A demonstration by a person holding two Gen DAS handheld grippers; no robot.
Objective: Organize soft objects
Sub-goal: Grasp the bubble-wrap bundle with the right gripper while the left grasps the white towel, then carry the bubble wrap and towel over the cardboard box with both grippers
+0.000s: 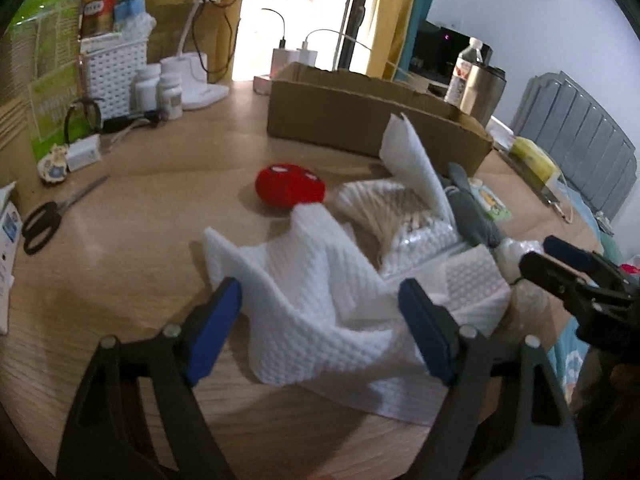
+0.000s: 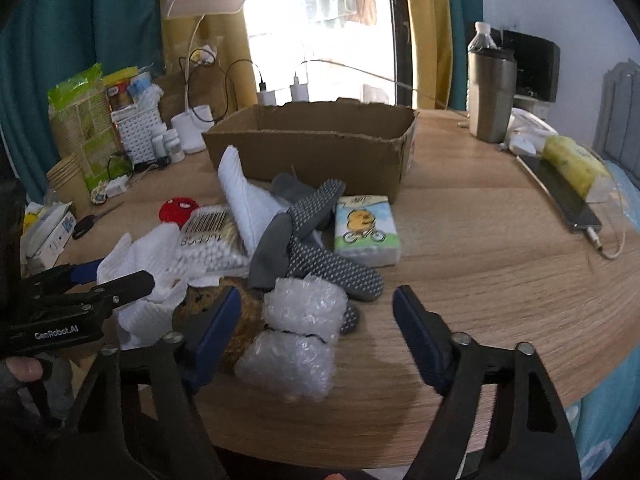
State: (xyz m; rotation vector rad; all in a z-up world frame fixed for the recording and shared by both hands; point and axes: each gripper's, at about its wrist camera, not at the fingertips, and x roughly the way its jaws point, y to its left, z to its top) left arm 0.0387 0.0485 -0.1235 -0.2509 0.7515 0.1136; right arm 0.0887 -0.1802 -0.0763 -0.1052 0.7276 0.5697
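A crumpled white textured cloth [image 1: 312,264] lies on the wooden table between the fingers of my left gripper [image 1: 320,286], which stands open around it. In the right wrist view a tied bubble-wrap bundle [image 2: 300,320] lies between the fingers of my right gripper [image 2: 316,294], open and clear of it. Behind the bundle lie grey dotted socks [image 2: 320,260], a cotton swab pack [image 2: 214,240], a tissue pack [image 2: 366,228] and a red plush [image 2: 178,208]. Further back stands an empty cardboard box [image 2: 312,156]. Each view shows the other gripper at its side: the left gripper [image 2: 120,274], the right gripper [image 1: 540,250].
Scissors [image 1: 44,220], pill bottles [image 1: 160,88] and a white basket [image 1: 116,72] crowd the table's left side. A steel tumbler [image 2: 490,92], a phone with cable [image 2: 560,196] and a yellow pack [image 2: 576,164] sit on the right. A desk lamp [image 2: 204,4] stands behind.
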